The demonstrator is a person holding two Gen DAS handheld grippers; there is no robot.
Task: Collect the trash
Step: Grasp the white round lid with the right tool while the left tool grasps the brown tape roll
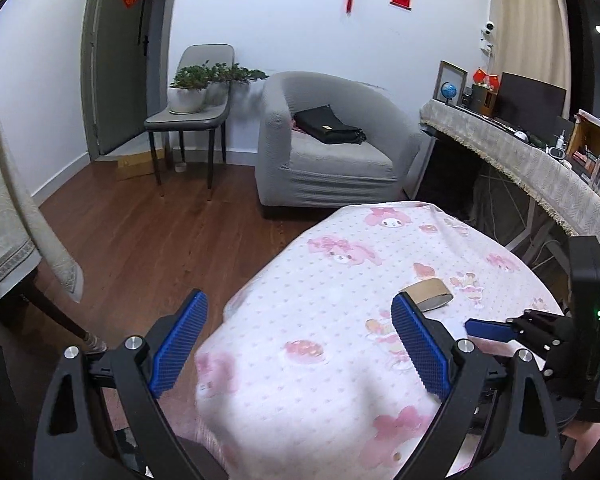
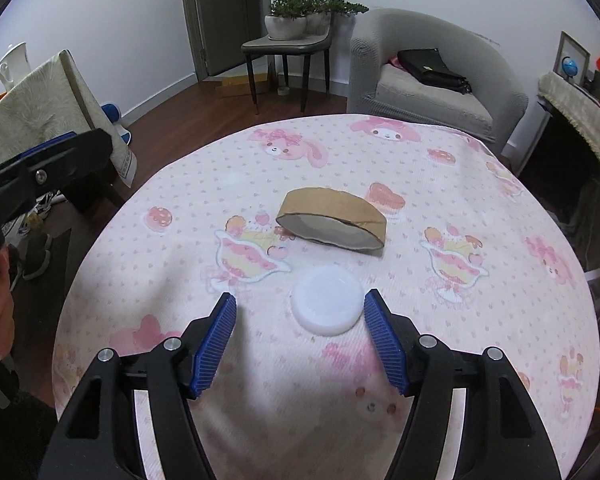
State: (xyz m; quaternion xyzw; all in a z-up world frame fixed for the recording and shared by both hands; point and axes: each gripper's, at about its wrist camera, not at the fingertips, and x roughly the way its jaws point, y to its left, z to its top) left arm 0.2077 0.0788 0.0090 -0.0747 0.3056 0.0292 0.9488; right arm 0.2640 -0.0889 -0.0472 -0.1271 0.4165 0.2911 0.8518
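Our right claw (image 2: 300, 340) hangs spread at lower centre, the white lid (image 2: 326, 300) between its pads (image 2: 216, 344); our left claw (image 1: 296, 344) is spread too, farther off.

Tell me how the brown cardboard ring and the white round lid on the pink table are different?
The cardboard ring is brown and squashed into an oval; the white lid is white and properly round. The ring is hollow and stands taller; the lid lies flat and low. The lid sits closer to the open right gripper, the ring farther away. Both rest on the pink tablecloth.
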